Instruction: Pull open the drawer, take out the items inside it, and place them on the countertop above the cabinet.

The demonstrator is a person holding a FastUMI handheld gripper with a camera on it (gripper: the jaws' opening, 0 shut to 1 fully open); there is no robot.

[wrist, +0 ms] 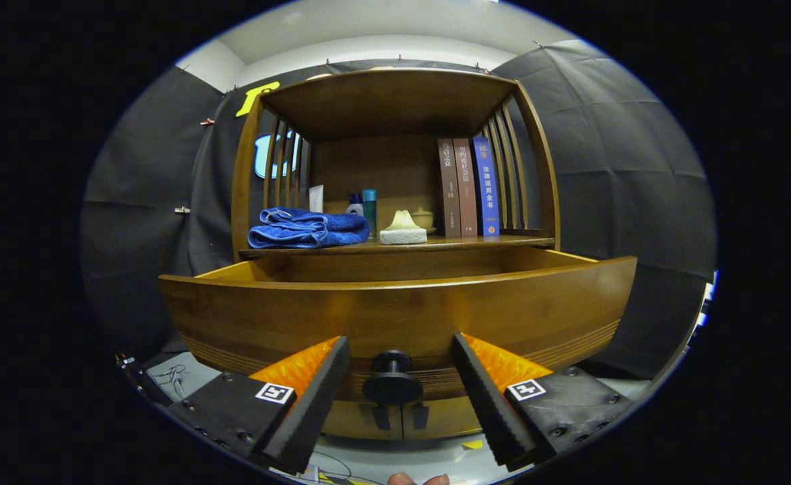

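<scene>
The wooden drawer [395, 306] stands pulled out toward me, its curved front wide across the view; its inside is hidden behind the front panel. A dark round knob [391, 382] sits low on the drawer front. My gripper [401, 356] is open, one finger on each side of the knob with a gap to both. Above the drawer lies the countertop [476, 242] of the cabinet, holding a folded blue towel [304, 228], a white sponge-like block [403, 230], small bottles [369, 210] and a small lidded pot [423, 217].
Three upright books [468, 186] stand at the right end of the countertop against the slatted side. A wooden shelf roof [389, 101] covers the countertop space. Below the drawer are cabinet doors [402, 417]. Cables [173, 377] lie on the floor at the left.
</scene>
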